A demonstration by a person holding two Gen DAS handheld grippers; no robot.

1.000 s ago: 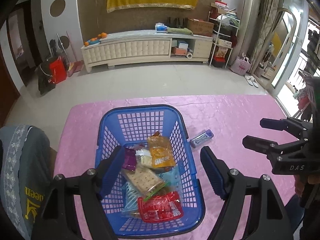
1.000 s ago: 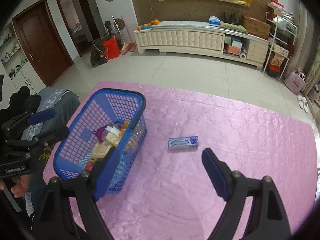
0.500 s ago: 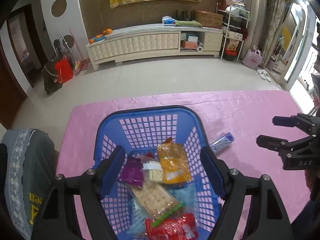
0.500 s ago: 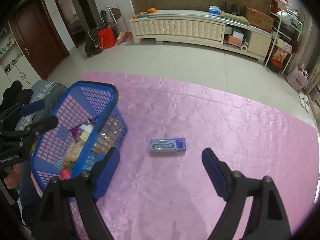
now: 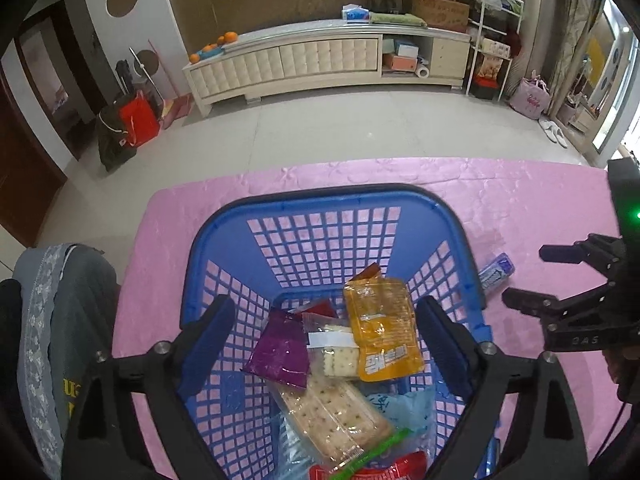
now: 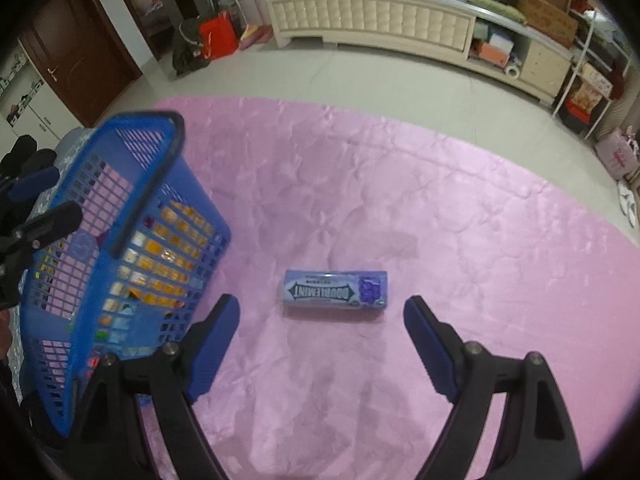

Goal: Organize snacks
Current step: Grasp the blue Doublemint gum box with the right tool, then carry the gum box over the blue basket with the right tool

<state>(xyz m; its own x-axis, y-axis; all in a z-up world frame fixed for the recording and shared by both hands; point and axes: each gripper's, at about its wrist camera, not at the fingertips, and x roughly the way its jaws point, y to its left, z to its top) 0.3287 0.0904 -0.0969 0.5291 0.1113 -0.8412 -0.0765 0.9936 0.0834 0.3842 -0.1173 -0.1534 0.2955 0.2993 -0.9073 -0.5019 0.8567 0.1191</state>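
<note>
A: Left wrist view. Left gripper (image 5: 324, 344) jaws wide apart, holding nothing, poised over the blue basket (image 5: 328, 200) on the pink tablecloth (image 5: 532, 200). Inside: orange pouch (image 5: 382, 346), purple packet (image 5: 280, 350), cracker pack (image 5: 334, 408). Gum pack (image 5: 496, 271) lies just right of the basket wall; its near end is hidden, so contact is hard to judge.

B: Right wrist view. Right gripper (image 6: 320, 316) spread wide and empty, gum pack (image 6: 335, 295) lying flat just beyond the fingertips, apart from the basket (image 6: 120, 216) at left. Likely light, stiff carton, slick wrap; pinch across the narrow sides at mid-length. Cloth around it bare; the basket's tall wall is the only obstacle.
</note>
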